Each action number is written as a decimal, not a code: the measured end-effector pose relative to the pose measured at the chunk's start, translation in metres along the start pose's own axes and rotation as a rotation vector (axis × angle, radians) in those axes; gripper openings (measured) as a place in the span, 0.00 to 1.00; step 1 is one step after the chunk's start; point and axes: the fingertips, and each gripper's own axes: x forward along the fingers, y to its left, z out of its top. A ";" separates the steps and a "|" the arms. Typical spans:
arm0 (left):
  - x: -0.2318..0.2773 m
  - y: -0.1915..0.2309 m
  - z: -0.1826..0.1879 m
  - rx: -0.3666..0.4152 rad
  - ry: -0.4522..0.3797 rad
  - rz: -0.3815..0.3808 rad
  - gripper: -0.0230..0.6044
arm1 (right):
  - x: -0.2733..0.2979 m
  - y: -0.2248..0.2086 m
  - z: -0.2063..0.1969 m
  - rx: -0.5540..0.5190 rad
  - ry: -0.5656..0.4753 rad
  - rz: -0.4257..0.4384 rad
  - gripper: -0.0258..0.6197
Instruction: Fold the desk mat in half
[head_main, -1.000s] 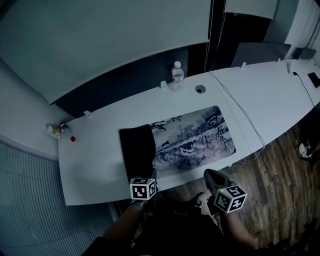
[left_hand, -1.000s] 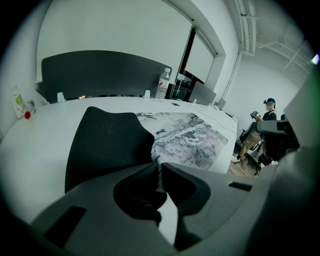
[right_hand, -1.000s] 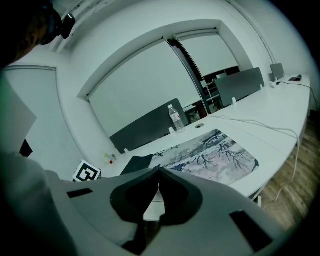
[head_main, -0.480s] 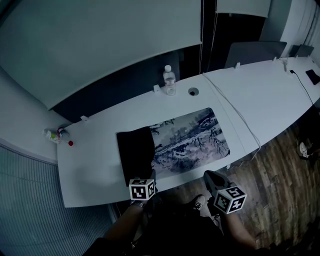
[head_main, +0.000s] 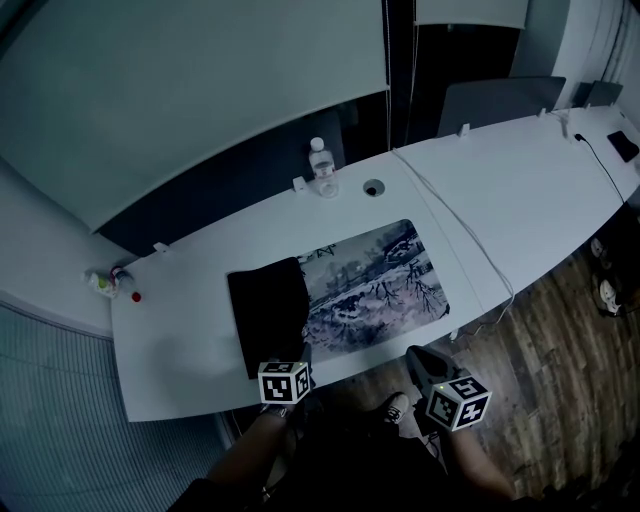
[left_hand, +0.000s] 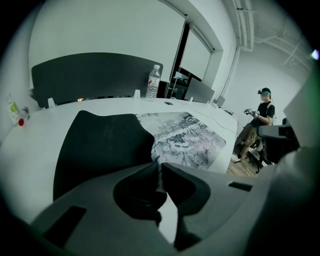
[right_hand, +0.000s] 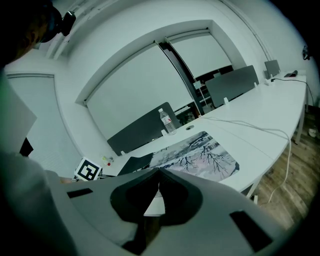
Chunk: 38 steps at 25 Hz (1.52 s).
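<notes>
The desk mat (head_main: 375, 283), printed with an ink landscape, lies on the white table (head_main: 180, 340). Its left end is folded over, so the black underside (head_main: 267, 314) faces up; the same black flap (left_hand: 102, 145) fills the left gripper view ahead of the jaws. My left gripper (head_main: 300, 352) is at the flap's near right corner by the table's front edge. Its jaws (left_hand: 159, 165) are pinched together on the mat's edge. My right gripper (head_main: 420, 360) hangs off the table's front edge, right of the mat. It is shut (right_hand: 159, 171) with nothing between its fingers.
A water bottle (head_main: 321, 168) and a round cable hole (head_main: 373, 187) sit behind the mat. A white cable (head_main: 470, 255) runs across the table right of the mat. Small bottles (head_main: 105, 282) stand at the far left end. A person (left_hand: 260, 120) stands beyond the table's right end.
The head view has swung, so the table and mat sit further left and lower in the picture. The flap and both grippers look unchanged.
</notes>
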 end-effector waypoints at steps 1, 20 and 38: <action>0.001 -0.002 0.000 0.000 0.002 0.001 0.10 | -0.001 -0.001 0.000 0.007 0.001 0.005 0.08; 0.021 -0.050 0.018 -0.058 -0.009 0.040 0.10 | -0.034 -0.055 0.013 0.012 -0.006 0.020 0.08; 0.042 -0.106 0.035 -0.063 -0.013 0.028 0.10 | -0.075 -0.091 0.019 0.018 -0.032 0.014 0.08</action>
